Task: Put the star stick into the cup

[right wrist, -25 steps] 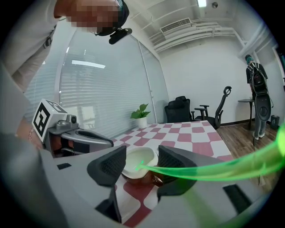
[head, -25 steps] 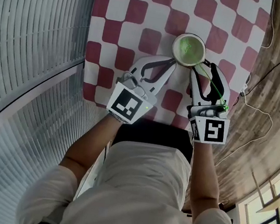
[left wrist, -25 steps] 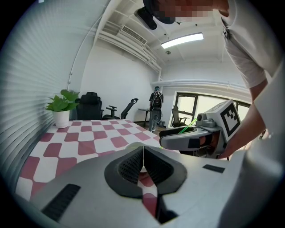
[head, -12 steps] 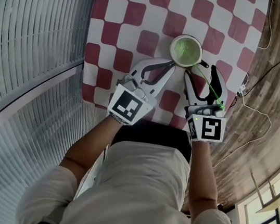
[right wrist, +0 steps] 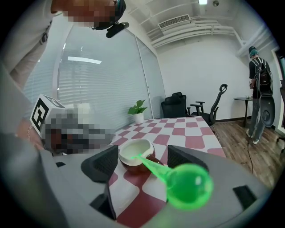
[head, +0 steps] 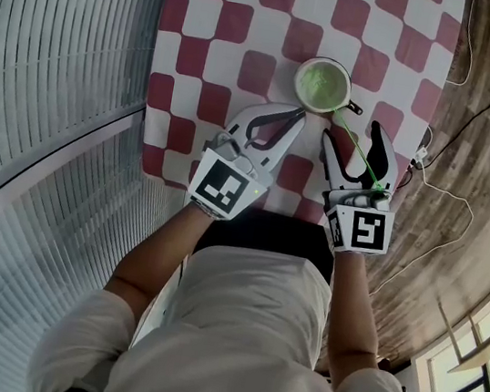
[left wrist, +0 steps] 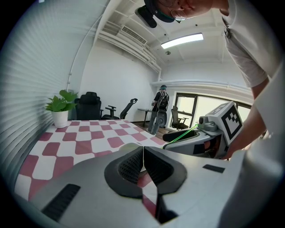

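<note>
1. Right gripper view puts the star stick in the middle. It is a thin green shaft whose far tip is inside the cup, and its round green bulb end hangs close to the camera. No star shape shows from here.
2. In the head view the stick slants out of the cup's near rim and runs back over the body of the right gripper. I cannot tell whether the bulb end rests on that body or floats just above it.
3. The right gripper's jaws have just been opening and now stand wide. The shaft passes between them, but neither pad presses on it.
4. The left gripper has its jaws closed together with nothing between them, and its tips are just beside the cup on the checkered table.
5. The step in hand looks like the release: the tip is in, but the stick leans out rather than standing in the cup.
6. To do the release well, I would keep the right jaws wide and draw the gripper back along the line of the shaft, so that neither pad hooks it.
7. The main risk is the bulb end. If it rides on the gripper body, a quick pull could drag the stick out or tip the cup.
8. Leaving the left gripper steady beside the cup would brace it.
</note>
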